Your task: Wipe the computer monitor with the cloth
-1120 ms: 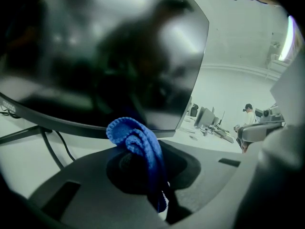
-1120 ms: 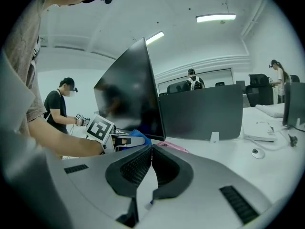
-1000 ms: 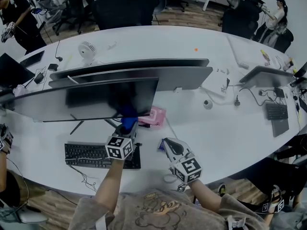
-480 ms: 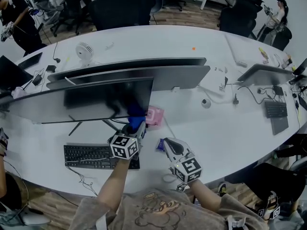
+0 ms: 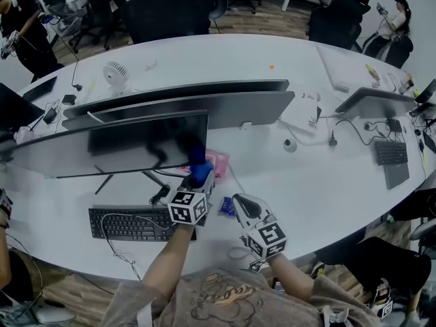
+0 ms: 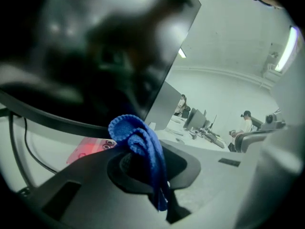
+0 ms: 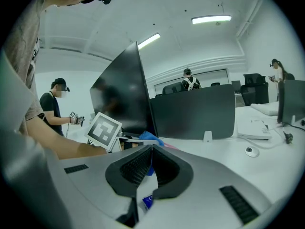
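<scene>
Now, your left gripper (image 5: 200, 182) has its fingers clamped on the blue cloth (image 5: 198, 162), which sits at the lower right corner of the dark monitor (image 5: 122, 147). To the right, your right gripper (image 5: 240, 206) is low over the tabletop (image 5: 327, 182), with its fingers closed together on nothing.

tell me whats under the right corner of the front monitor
A pink packet lies on the table under the right corner of the monitor, beside the blue cloth clamped in the left gripper. The screen and cloth cover part of it.
</scene>
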`<state>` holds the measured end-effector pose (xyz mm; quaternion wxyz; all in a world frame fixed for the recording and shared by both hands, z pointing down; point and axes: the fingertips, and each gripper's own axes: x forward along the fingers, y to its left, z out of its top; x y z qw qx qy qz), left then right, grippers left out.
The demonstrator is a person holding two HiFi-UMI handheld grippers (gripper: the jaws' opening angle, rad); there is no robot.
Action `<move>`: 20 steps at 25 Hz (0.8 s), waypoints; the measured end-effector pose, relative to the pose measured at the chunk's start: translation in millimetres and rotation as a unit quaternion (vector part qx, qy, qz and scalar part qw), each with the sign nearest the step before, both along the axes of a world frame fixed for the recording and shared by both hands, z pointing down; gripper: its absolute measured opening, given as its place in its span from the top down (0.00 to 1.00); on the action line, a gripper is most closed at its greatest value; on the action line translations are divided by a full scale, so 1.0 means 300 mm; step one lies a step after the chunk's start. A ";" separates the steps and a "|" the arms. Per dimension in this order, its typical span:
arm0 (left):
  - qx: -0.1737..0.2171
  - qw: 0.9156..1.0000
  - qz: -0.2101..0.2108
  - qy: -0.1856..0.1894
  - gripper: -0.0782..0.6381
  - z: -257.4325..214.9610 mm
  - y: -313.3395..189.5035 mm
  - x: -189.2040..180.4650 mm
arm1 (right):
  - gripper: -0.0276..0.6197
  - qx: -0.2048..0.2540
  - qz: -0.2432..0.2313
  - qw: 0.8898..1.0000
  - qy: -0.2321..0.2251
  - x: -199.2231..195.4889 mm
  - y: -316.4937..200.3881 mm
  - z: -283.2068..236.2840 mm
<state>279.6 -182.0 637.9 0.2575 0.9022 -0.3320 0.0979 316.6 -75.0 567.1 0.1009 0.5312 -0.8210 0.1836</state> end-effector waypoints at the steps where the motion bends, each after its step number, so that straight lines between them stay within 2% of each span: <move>1: -0.003 1.000 -0.001 0.002 0.83 0.005 0.004 0.010 | 0.92 0.001 0.002 1.000 -0.001 0.004 0.001 -0.003; 12: 0.004 1.000 -0.021 0.007 0.83 0.010 0.000 0.022 | 0.92 0.005 0.011 1.000 0.001 0.031 0.011 -0.009; 20: 0.010 0.998 -0.057 0.026 0.83 -0.018 -0.012 0.027 | 0.92 0.007 0.009 1.000 0.000 0.027 0.009 -0.006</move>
